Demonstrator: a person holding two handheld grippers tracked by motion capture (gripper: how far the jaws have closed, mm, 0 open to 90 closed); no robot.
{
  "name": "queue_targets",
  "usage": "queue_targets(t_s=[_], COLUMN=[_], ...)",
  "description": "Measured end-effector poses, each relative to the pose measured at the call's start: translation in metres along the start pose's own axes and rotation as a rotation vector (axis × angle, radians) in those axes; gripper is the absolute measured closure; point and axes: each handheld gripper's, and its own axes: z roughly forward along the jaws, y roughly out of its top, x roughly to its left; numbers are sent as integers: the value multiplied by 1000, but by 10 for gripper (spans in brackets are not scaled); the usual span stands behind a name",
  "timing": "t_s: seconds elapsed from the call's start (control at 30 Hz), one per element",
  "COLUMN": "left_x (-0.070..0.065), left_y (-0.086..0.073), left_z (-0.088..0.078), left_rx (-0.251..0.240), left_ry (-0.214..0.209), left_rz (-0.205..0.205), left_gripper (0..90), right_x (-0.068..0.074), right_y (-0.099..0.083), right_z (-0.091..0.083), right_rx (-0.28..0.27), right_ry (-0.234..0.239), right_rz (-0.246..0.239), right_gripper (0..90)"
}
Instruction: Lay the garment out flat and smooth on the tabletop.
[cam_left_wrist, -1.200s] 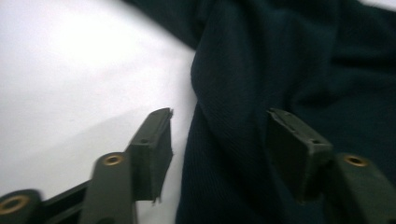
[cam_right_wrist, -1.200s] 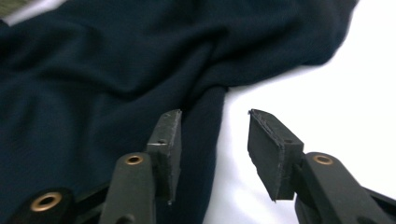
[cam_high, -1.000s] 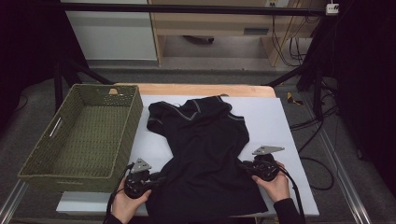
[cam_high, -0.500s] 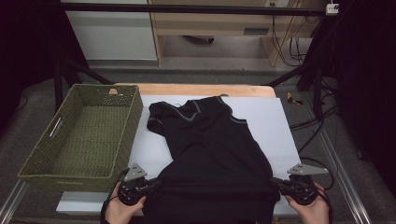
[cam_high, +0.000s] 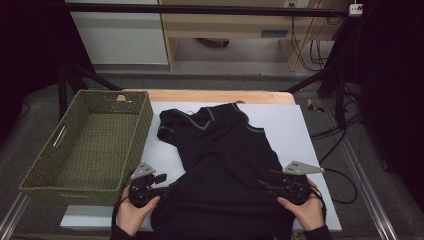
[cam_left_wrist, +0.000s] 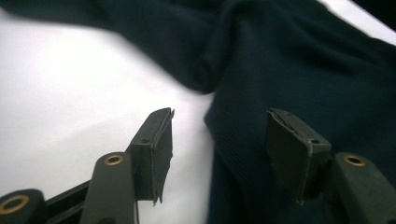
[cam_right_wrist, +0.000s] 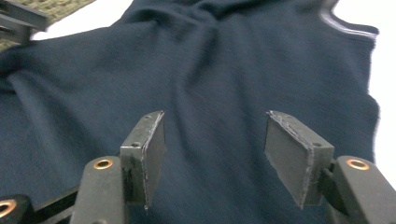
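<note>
Black gripper (cam_high: 167, 190) bodies with grey triangular plates, brass screws and dark sleeves.

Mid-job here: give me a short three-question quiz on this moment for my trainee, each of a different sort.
1. True or false: the left gripper is clamped on the dark shirt.
2. Which side of the shirt is the green woven basket on in the high view? A) left B) right C) on top of it
3. Fill in: the shirt lies on a ____ sheet over the wooden table.

Key:
1. False. Its jaws have just been opening and stand apart over the shirt's edge; the right gripper is open too.
2. A
3. white
</note>
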Motion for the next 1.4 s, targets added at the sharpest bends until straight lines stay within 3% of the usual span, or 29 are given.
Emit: queue_targets(t_s=[0.17,0.27,0.4,0.57,0.63,0.7,0.73,0.9,1.07,1.13,1.2,1.27,1.3,1.4], left_x=[3,1,-5,-10,-14,-18,-20,-29,-40,-40,-32,-20,-14,-4], left_y=[4,1,-2,-1,-1,1,2,3,0,0,1,1,-1,-8], left_z=[19,27,29,26,23,18,15,11,23,24,17,9,6,8], left_rx=[31,75,85,77,57,28,12,-23,-28,-45,-75,-73,-53,-2], left_ry=[17,-20,-48,-43,-34,-24,-24,-85,-198,-167,-107,-26,-5,0], left_rz=[10,24,46,69,88,112,119,132,157,158,116,75,52,23], left_gripper=[463,568,727,870,876,879,879,879,829,685,553,516,510,509], right_x=[11,20,24,30,32,32,31,19,4,1,-1,-1,0,-1], right_y=[3,-2,-5,-1,0,2,3,7,2,-2,-5,-7,-7,-8], right_z=[24,39,60,77,83,82,79,57,39,40,44,48,48,48], right_rx=[9,47,106,148,179,195,195,161,156,178,200,211,212,205], right_ry=[48,41,17,-4,-41,-67,-65,-55,-115,-141,-148,-155,-157,-153], right_rz=[-7,-31,-64,-78,-102,-115,-102,-65,-48,-54,-59,-79,-81,-78], right_gripper=[386,375,391,533,683,856,876,885,885,884,882,878,876,870])
